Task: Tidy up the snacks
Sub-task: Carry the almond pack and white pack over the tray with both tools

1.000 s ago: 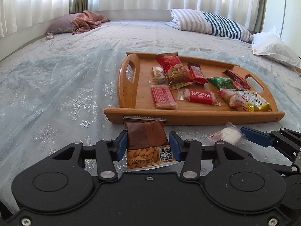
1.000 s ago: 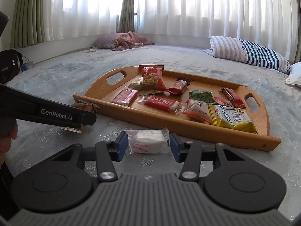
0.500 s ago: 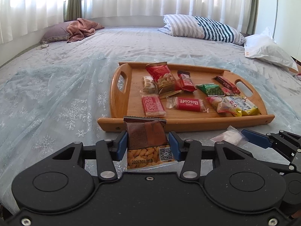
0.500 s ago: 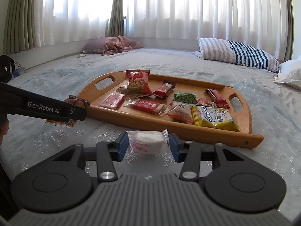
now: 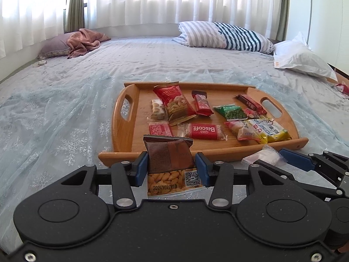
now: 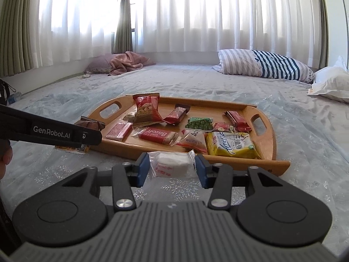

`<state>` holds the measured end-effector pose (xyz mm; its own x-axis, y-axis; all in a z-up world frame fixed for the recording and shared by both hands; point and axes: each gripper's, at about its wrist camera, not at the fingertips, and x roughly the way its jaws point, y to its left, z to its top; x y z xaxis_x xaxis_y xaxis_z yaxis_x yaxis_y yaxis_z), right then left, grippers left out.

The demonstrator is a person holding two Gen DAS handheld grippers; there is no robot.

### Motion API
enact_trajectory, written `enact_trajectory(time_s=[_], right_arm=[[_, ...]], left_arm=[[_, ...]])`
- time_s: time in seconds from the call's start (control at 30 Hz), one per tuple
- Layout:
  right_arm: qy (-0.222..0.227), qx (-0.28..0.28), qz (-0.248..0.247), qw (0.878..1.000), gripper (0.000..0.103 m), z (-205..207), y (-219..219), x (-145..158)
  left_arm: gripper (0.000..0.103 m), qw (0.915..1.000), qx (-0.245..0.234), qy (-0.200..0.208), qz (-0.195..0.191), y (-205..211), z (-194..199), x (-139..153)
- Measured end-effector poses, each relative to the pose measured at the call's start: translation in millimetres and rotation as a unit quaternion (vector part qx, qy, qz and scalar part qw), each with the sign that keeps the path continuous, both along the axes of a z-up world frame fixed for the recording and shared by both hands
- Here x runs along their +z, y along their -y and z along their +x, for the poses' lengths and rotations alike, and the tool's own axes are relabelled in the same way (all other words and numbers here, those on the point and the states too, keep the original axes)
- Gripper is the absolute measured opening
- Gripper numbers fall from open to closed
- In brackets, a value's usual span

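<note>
Left gripper (image 5: 171, 170): blue pads closed against both sides of a brown almond packet (image 5: 169, 157), which stands upright between them, crimped top edge up, almond print and QR code at the bottom. Gripper held level and raised off the bedspread (image 5: 54, 113), pointing at the near rim of the wooden tray (image 5: 122, 128). In the right wrist view the left gripper (image 6: 87, 134) enters from the left as a long black bar, packet sticking out past its tip, just short of the tray's left end.

Right gripper (image 6: 172, 169): pads pinched on a white wrapped snack (image 6: 171, 166), held crosswise, red print on its lower face. Also level, aimed at the tray's near rim (image 6: 257, 163), a little to the right of the left gripper. A bit of the person's hand (image 6: 5, 159) shows at the far left edge.

Tray contents: red cashew bag (image 5: 174, 102), Biscoff packet (image 5: 204, 131), green pea packet (image 5: 231, 112), yellow packet (image 5: 270, 130), several small red and brown bars.

Beyond: striped pillow (image 5: 226, 36), white pillow (image 5: 303, 59), pink blanket (image 5: 85, 41), white curtains (image 5: 174, 0).
</note>
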<state>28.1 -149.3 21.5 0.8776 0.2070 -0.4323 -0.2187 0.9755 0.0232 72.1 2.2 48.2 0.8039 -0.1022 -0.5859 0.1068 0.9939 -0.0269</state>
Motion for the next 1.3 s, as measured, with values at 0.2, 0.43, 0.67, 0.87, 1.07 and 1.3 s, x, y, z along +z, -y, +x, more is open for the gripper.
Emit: enact_trajectory(time_s=[0.2,0.43,0.67,0.87,1.07,1.3], right_arm=[[0.007,-0.010,0.006,1.000,0.049,0,5,4],[0.030,-0.019,0.002,0.999,0.049,4,9,16],[0.045,-0.027,-0.003,0.999,0.049,15,12,24],[0.051,-0.031,-0.006,0.998,0.049,26,12,27],[0.053,-0.039,-0.004,0.998,0.049,41,16,31],[0.055,-0.053,-0.011,0.997,0.049,66,20,35]], left_arm=[[0.044,0.9999,-0.012,0.003,-0.001,6,4,4],[0.044,0.9996,-0.022,0.014,-0.006,10,14,15],[0.044,0.9992,-0.032,0.021,-0.011,15,27,24],[0.044,0.9989,-0.038,0.018,-0.019,16,42,29],[0.043,0.9984,-0.046,0.022,-0.024,19,57,36],[0.043,0.9975,-0.055,0.017,-0.041,19,84,43]])
